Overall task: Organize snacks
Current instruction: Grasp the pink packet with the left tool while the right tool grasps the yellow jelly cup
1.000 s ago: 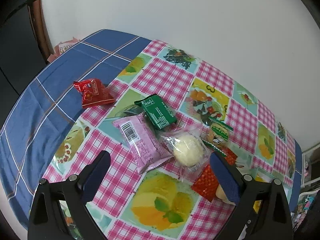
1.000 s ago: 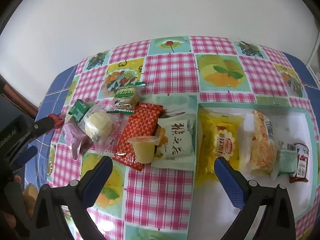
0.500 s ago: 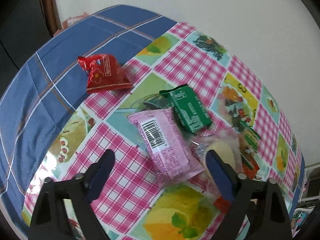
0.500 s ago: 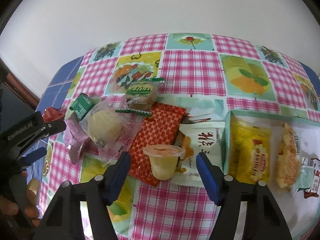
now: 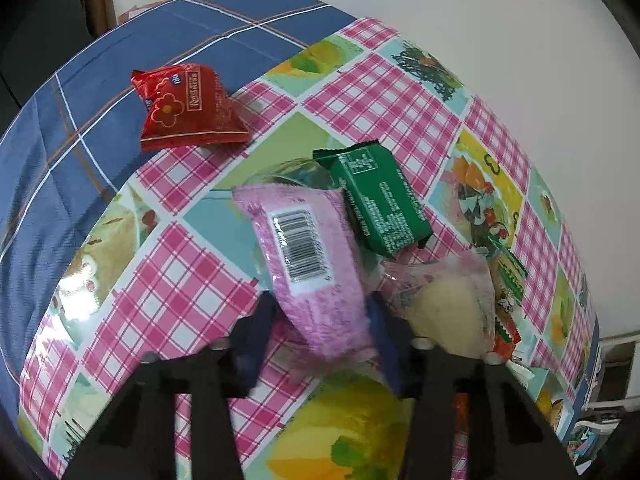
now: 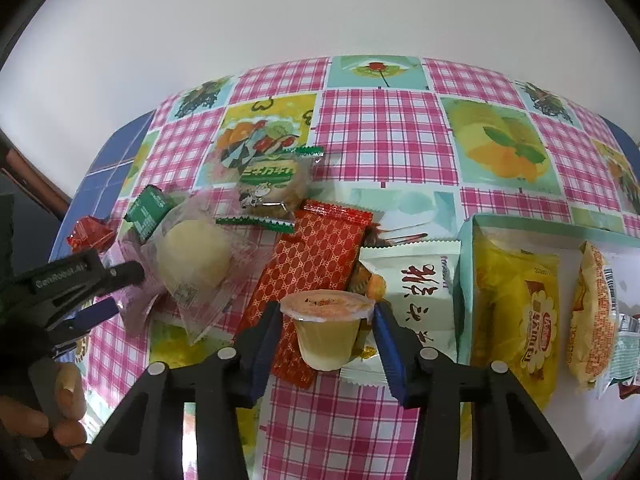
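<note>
My left gripper is shut on the near end of a pink snack packet with a barcode label. A green packet lies against it on the right, a clear-wrapped pale bun sits further right, and a red packet lies at the far left. My right gripper is shut on a yellow jelly cup that stands on an orange-red packet beside a white packet. The left gripper also shows in the right wrist view.
A white tray on the right holds a yellow packet, an orange-white packet and smaller ones. A green-edged biscuit packet lies behind the pile. The table's blue cloth edge runs along the left.
Both grippers moved forward and closed. The left one closed on the pink packet. The right one closed on the jelly cup.
</note>
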Demonstrator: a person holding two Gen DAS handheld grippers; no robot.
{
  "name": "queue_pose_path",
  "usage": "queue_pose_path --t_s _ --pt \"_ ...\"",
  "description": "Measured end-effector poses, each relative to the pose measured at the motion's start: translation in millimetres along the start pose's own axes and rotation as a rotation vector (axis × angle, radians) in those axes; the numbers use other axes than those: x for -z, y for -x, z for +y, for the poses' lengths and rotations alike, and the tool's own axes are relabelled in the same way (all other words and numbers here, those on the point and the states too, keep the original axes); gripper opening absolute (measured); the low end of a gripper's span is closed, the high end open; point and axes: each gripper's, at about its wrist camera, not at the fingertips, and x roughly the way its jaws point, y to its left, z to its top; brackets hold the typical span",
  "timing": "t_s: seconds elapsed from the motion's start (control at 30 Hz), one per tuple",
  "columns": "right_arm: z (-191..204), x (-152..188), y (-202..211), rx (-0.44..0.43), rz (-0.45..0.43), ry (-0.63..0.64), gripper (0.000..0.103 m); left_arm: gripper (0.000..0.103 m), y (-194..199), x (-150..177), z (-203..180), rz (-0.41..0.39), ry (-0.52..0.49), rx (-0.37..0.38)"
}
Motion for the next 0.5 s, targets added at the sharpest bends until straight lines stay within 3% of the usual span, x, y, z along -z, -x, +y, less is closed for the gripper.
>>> queue_pose_path --t_s 0.23,0.3,0.5 --pt "-2.6 -0.5 9.0 0.003 -0.020 -0.001 0.028 0.036 9.9 1.5 -0.9 -0.013 -0.006 0.001" --pt "-2.6 -0.5 12.9 -0.007 -0.027 0.002 0.020 0.036 16.3 3.1 -0.2 -0.019 -0.005 0.003" --pt "-6.7 -2.8 17.3 -0.034 -0.028 -0.014 0.021 0.036 32.5 7.2 -1.3 -0.031 0.006 0.011"
